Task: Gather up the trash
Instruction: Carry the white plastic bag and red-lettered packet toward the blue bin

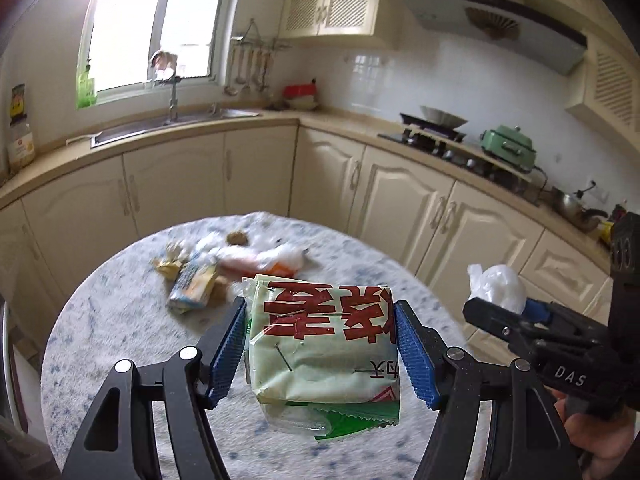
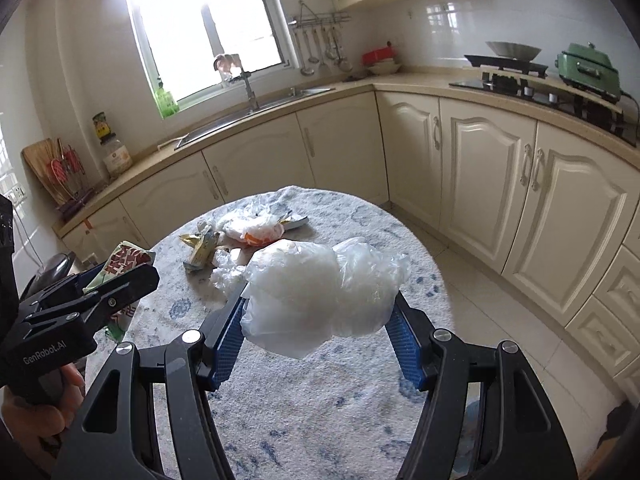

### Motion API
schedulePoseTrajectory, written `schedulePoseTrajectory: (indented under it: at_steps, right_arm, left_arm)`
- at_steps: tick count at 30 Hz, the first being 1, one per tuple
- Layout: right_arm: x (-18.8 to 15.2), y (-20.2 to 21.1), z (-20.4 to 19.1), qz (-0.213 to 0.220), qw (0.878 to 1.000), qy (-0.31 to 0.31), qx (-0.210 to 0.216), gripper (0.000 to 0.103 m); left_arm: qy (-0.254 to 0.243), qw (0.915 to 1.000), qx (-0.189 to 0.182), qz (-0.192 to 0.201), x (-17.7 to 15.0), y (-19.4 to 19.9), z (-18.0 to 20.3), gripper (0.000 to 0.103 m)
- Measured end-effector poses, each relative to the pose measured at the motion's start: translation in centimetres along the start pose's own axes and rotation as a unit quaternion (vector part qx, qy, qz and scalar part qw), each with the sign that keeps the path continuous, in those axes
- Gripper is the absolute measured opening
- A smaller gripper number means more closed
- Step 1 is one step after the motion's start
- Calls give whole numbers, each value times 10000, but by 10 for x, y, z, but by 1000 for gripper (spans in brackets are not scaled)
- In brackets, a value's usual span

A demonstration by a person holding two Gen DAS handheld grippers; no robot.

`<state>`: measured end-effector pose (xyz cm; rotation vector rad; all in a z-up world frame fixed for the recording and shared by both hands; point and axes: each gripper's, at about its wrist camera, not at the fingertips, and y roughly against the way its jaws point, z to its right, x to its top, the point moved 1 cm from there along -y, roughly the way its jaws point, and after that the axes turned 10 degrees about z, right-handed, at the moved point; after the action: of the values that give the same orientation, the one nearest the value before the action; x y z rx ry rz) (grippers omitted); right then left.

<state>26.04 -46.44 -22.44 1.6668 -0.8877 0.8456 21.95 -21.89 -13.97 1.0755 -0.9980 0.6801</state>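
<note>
Trash is airborne on both sides now! The left tool (image 1: pixel 320 354) is clamped on a pale green wrapper (image 1: pixel 324 344) with big red characters, its blue pads (image 1: pixel 230 346) pressing the packet's two sides, held up over the round table (image 1: pixel 104 332). The right tool (image 2: pixel 320 326) is closed on a crumpled clear plastic bag (image 2: pixel 316 292), also lifted above the table.

Here's the worry: that bag looks soft and slippery, and much of it bulges over the pads rather than between them, so a quick swing could let it slide free. The wrapper looks better held, but a loose lower layer with a green serrated edge (image 1: pixel 352 428) hangs beneath it and might drop away.

More litter sits on the far part of the table, a heap of small wrappers and film (image 2: pixel 240 236), so the job looks far from done. No bin shows in either view, and with the two tools side by side they could bump in transit.
</note>
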Motion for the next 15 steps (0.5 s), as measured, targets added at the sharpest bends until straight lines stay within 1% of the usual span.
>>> schedulePoseTrajectory:
  at_steps: [4, 9, 15]
  right_arm:
    - [7, 27, 20, 219, 9996, -73, -181, 66]
    - [13, 62, 53, 474, 9974, -217, -504, 66]
    - [10, 100, 96, 675, 9923, -408, -958, 66]
  left_arm:
    - [-122, 9992, -322, 186, 7, 6, 29, 66]
    - [-282, 9967, -707, 277, 10, -1, 68, 66]
    - [-416, 9925, -1136, 166, 3, -28, 113, 66]
